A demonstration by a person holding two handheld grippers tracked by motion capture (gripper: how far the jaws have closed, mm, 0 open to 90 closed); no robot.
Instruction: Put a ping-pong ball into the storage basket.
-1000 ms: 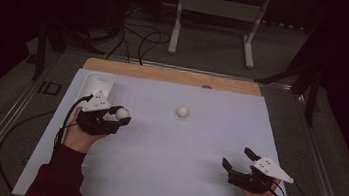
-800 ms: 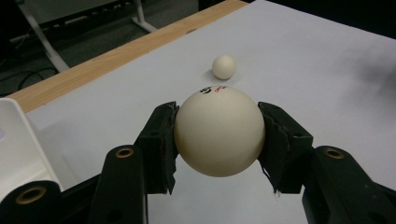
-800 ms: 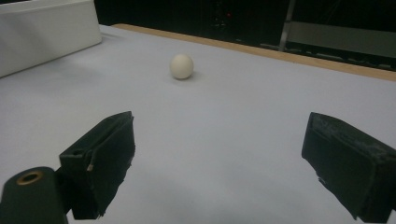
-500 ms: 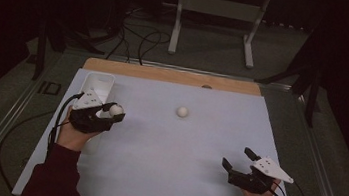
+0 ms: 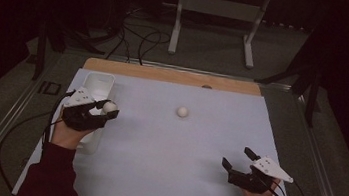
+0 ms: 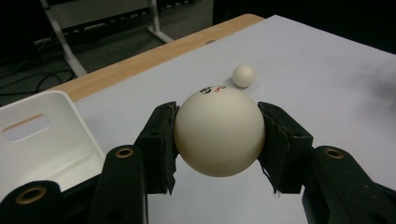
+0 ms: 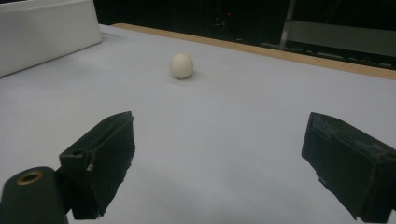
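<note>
Sitting squarely between the jaws of the left gripper (image 6: 219, 140), a white ball (image 6: 219, 132) was pinched at its widest part, one black pad pressed to each side, a small printed mark showing on its top. From where I stood, that grip looked firm and centred. In the high view the held ball (image 5: 109, 107) hung at the tips of the jaws, just beside the right wall of a white bin (image 5: 100, 81) that lay under and behind the hand. From the left gripper's own camera the bin's open mouth (image 6: 51, 140) sat low to the left of the jaws, close by, so my guess was that the coming move was a short swing that way and a release.

Ahead of those jaws and slightly right, well apart, a second ball (image 6: 243, 75) rested on the white sheet (image 5: 197, 146). The right gripper (image 5: 240, 159) lay near the table's front edge with its jaws spread wide and nothing between them; the loose ball (image 7: 181, 65) lay straight ahead of them, a little left. A round ball has no long axis to line up with.
</note>
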